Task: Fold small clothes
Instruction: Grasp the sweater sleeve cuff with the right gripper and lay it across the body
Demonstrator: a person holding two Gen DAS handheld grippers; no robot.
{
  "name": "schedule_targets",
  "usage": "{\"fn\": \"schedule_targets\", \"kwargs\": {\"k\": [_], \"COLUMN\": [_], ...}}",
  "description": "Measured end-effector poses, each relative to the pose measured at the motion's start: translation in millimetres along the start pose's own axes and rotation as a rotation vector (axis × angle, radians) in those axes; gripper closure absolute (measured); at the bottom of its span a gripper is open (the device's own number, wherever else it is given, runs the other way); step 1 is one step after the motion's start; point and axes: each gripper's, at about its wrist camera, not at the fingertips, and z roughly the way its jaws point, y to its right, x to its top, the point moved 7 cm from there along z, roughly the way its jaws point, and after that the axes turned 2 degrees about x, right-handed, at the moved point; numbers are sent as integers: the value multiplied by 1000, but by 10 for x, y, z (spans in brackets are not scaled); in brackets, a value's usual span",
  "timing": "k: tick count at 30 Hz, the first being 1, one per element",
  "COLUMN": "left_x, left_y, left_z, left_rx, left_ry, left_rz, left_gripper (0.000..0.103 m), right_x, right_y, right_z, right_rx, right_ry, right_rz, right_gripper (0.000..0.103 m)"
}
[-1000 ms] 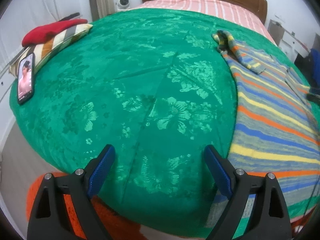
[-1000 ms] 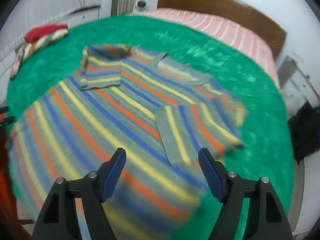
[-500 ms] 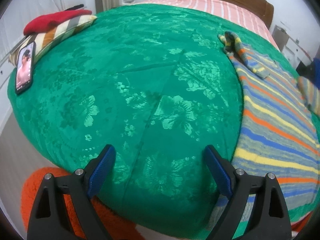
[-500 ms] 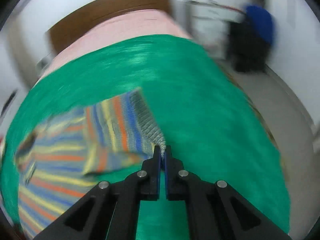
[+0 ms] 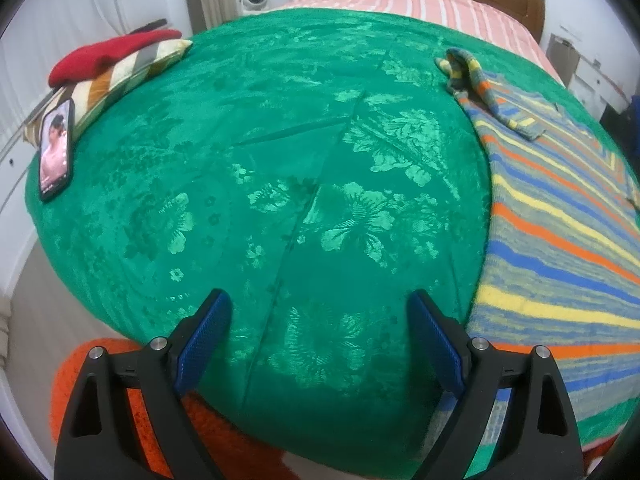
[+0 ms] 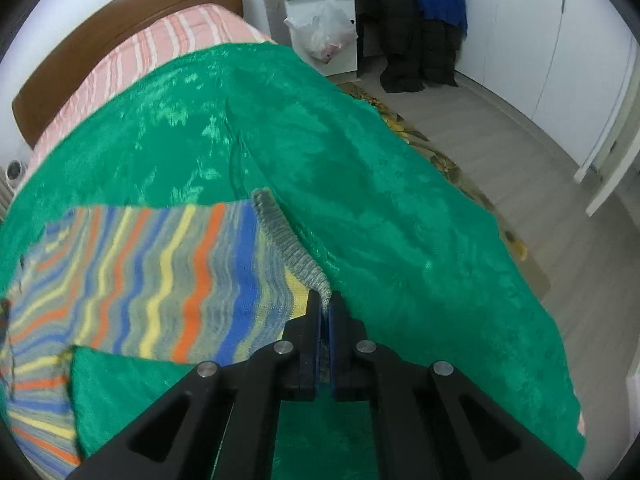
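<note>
Two pillows (image 5: 120, 68) and a phone (image 5: 56, 148) flank the sweater (image 5: 560, 240).

Green floral-patterned bedspread (image 5: 280, 168), sweater (image 5: 560, 240) striped orange, blue, yellow, grey, red cloth (image 5: 108, 56), pink-striped sheet (image 5: 420, 4)

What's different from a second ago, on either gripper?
The right gripper, open above the striped knit sweater a second ago, has shut on its grey ribbed cuff and lifted the sleeve. The left gripper stays open over the green floral bedspread, holding nothing; the phone hasn't moved.
</note>
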Motion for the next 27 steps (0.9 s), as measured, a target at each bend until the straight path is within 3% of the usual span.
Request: {"fn": "schedule_targets", "kwargs": {"k": [3, 5, 8, 12, 14, 16, 20, 25, 27], "left_x": [-3, -6, -6, -10, -16, -27, -37, -38, -33], "left_y": [-4, -5, -3, 13, 16, 16, -7, 2, 13], "left_z": [-6, -2, 18, 32, 34, 53, 82, 119, 134], "left_rx": [-4, -8, -10, -3, -1, -6, -21, -23, -21], "left_ry": [1, -2, -8, -10, -11, -21, -32, -37, -39], "left_rz": [1, 0, -4, 4, 6, 4, -9, 1, 5], "left_gripper": [12, 12, 8, 5, 4, 2, 1, 0, 0], "right_x": [-16, 25, 62, 77, 19, -121, -407, -586, -664], "right_y": [79, 167, 308, 22, -205, -371, -270, -157, -174], "right_z": [6, -50, -288, -513, -551, -497, -257, -704, -867], "right_rx": [68, 93, 62, 174, 247, 228, 97, 108, 138], "right_ry": [-22, -4, 67, 112, 111, 101, 53, 155, 182], "right_rz": [45, 83, 102, 28, -28, -99, -135, -91, -107], "right_gripper": [100, 85, 77, 77, 69, 56, 56, 54, 47]}}
